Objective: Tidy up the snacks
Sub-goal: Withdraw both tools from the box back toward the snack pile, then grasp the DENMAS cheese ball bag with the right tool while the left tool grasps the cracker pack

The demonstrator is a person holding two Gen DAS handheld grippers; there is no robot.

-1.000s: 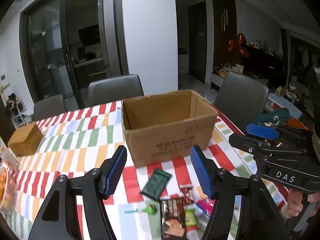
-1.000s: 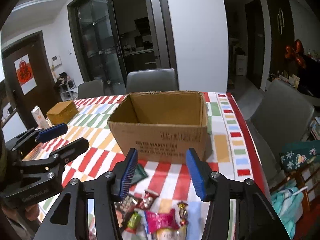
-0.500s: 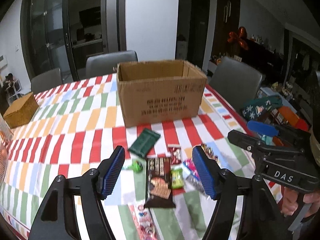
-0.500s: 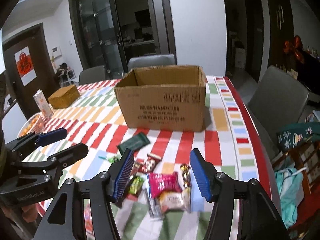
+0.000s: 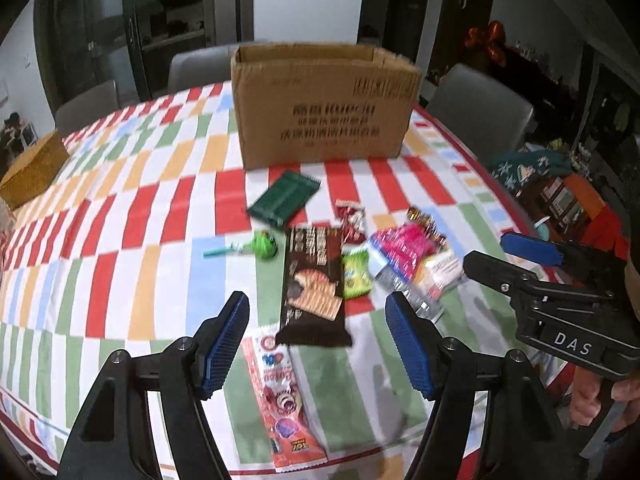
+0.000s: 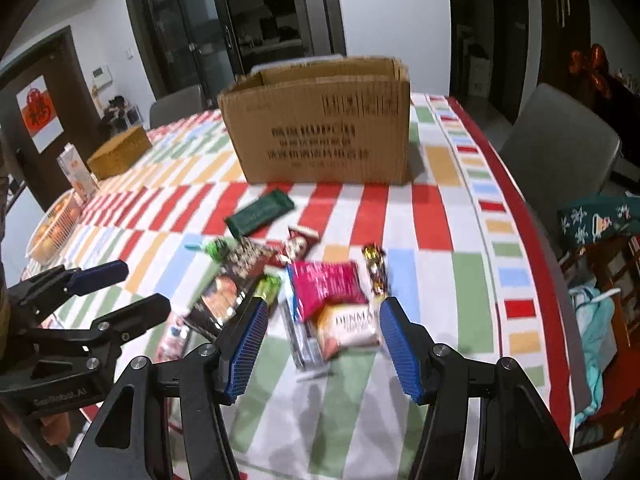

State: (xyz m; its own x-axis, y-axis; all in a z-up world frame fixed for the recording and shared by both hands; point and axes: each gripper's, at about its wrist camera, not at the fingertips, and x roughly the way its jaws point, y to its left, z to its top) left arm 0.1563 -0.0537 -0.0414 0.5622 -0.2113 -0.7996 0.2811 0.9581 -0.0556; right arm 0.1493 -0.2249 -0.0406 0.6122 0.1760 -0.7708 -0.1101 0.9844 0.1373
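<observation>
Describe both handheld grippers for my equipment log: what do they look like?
Left gripper and right gripper: black angular frames with silver screws, and fingers lined with ribbed blue pads. The right gripper's body carries white "DAS" lettering; the left's carries small, blurred white lettering.

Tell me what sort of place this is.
Most likely a home dining room: a table under a striped tablecloth with grey dining chairs around it, glass sliding doors to another room behind, and a cardboard box with loose snacks before it.
</observation>
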